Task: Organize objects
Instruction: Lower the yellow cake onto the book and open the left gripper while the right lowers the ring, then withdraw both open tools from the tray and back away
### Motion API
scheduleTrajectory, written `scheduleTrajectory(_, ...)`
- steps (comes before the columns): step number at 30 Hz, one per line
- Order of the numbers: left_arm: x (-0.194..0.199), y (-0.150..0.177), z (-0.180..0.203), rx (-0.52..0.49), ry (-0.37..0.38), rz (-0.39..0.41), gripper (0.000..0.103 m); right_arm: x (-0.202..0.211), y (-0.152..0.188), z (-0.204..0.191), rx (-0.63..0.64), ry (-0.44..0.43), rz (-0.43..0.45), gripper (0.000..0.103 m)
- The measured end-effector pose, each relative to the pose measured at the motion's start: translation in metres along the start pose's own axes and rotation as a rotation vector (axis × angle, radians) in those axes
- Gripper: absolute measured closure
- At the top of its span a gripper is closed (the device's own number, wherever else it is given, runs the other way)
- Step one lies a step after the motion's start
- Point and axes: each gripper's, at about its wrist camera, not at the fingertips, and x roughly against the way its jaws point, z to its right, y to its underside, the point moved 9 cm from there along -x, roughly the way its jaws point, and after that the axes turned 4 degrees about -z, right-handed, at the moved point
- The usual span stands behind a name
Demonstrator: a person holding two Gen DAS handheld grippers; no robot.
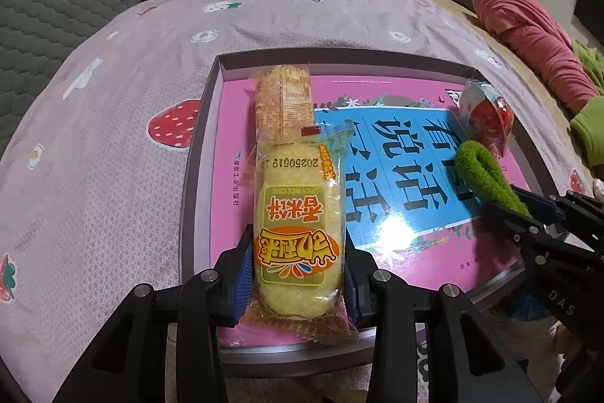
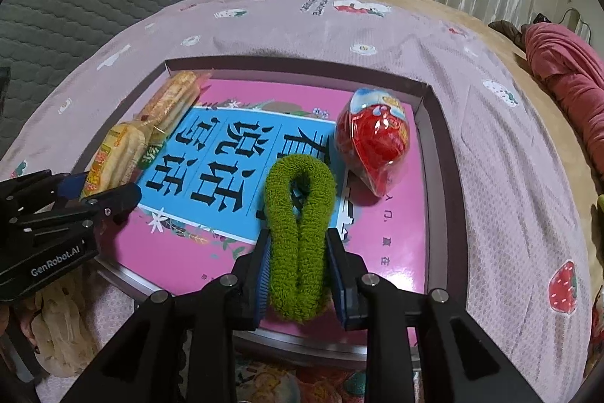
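Left wrist view: left gripper (image 1: pixel 298 274) pinches a rice cracker pack (image 1: pixel 298 233); right gripper (image 2: pixel 298 274) squeezes a green scrunchie (image 2: pixel 298 233) (over the tray (image 2: pixel 434 153)).

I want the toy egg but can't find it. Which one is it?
Look in the shallow grey tray on the bed, lined with a pink book. Near its far right corner lies the red plastic egg in clear wrap. It alone is round and shiny.

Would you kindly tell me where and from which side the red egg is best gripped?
Grip the red egg across its widest part, coming from above with the jaws on its two long sides. It lies free on the book near the box wall, so a sideways approach from that wall looks cramped.
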Motion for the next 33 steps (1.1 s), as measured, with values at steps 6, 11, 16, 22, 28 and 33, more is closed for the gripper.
scheduleTrajectory(6, 0.001, 0.001, 0.0, -0.007, 0.001, -0.002, 0.06, -0.002, 0.001, 0.002, -0.009, -0.003, -0.008, 0.072)
scheduleTrajectory(11, 0.001, 0.0, -0.001, -0.003, -0.003, -0.001, 0.051, -0.003, 0.0, 0.002, -0.014, -0.003, -0.008, 0.064)
scheduleTrajectory(16, 0.003, -0.002, 0.0, -0.004, -0.003, 0.006, 0.046, -0.001, 0.0, 0.003, -0.016, 0.006, -0.005, 0.061)
scheduleTrajectory(22, 0.009, -0.004, -0.001, 0.001, -0.004, 0.019, 0.036, 0.004, -0.003, 0.005, -0.02, 0.025, 0.009, 0.053)
scheduleTrajectory(28, 0.021, -0.009, -0.004, 0.018, -0.003, 0.054, 0.027, 0.008, -0.004, 0.006, -0.023, 0.042, 0.02, 0.042)
scheduleTrajectory(33, 0.028, -0.012, -0.012, 0.039, -0.016, 0.072, 0.025, 0.011, -0.006, 0.01, -0.035, 0.057, 0.028, 0.035)
